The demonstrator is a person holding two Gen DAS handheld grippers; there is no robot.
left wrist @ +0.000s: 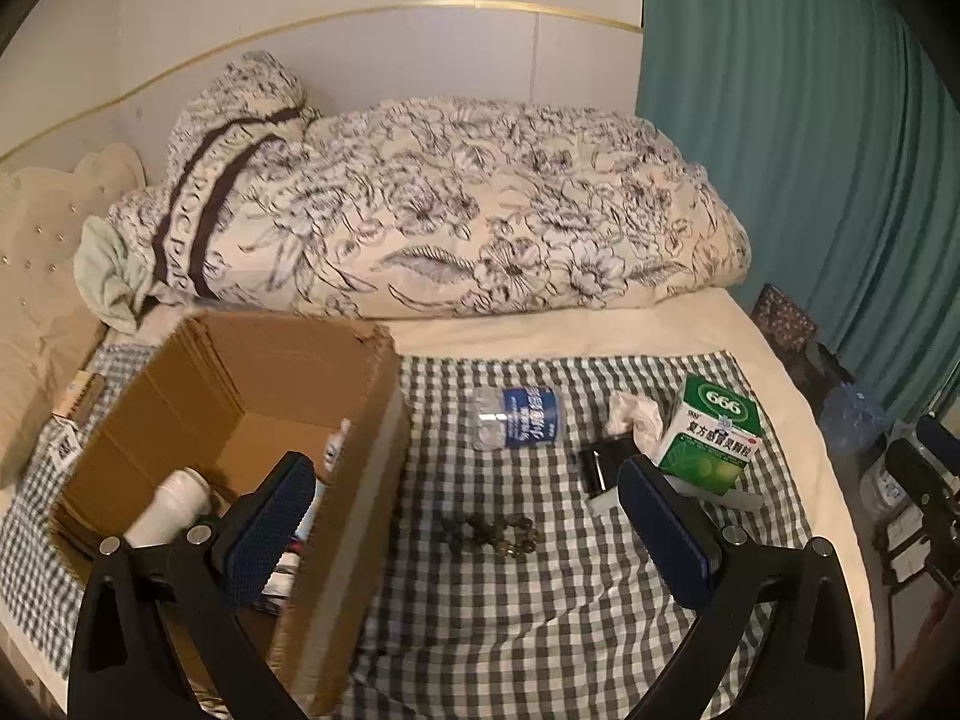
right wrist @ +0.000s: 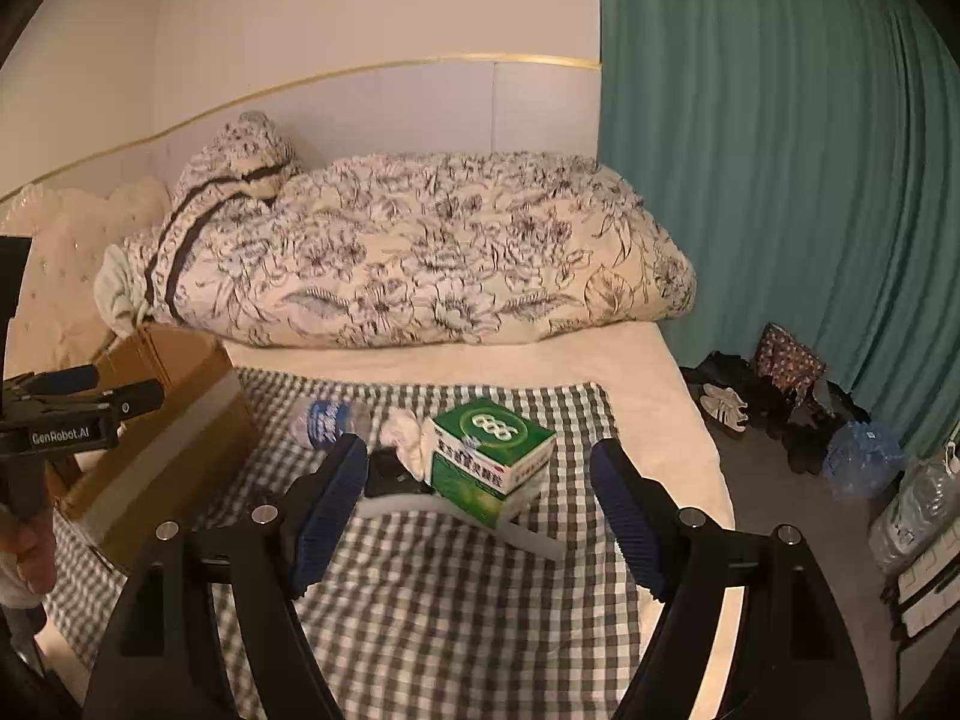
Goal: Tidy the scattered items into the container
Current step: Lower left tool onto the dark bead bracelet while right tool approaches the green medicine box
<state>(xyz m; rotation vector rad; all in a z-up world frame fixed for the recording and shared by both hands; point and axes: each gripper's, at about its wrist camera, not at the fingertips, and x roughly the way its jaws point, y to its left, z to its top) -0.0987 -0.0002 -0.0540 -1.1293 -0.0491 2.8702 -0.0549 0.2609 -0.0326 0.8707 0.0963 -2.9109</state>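
Both my grippers are wide open, empty – left gripper [left wrist: 468, 516] has the cardboard box [left wrist: 360, 420] at its left finger, bead bracelet [left wrist: 489, 531] between; green medicine box [right wrist: 492, 459] sits just ahead of my right gripper [right wrist: 480, 498].

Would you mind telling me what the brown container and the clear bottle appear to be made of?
Container: corrugated cardboard, matte brown, fluted edge showing along its rim. Bottle: probably thin clear plastic, glossy, with highlights and a blue label.
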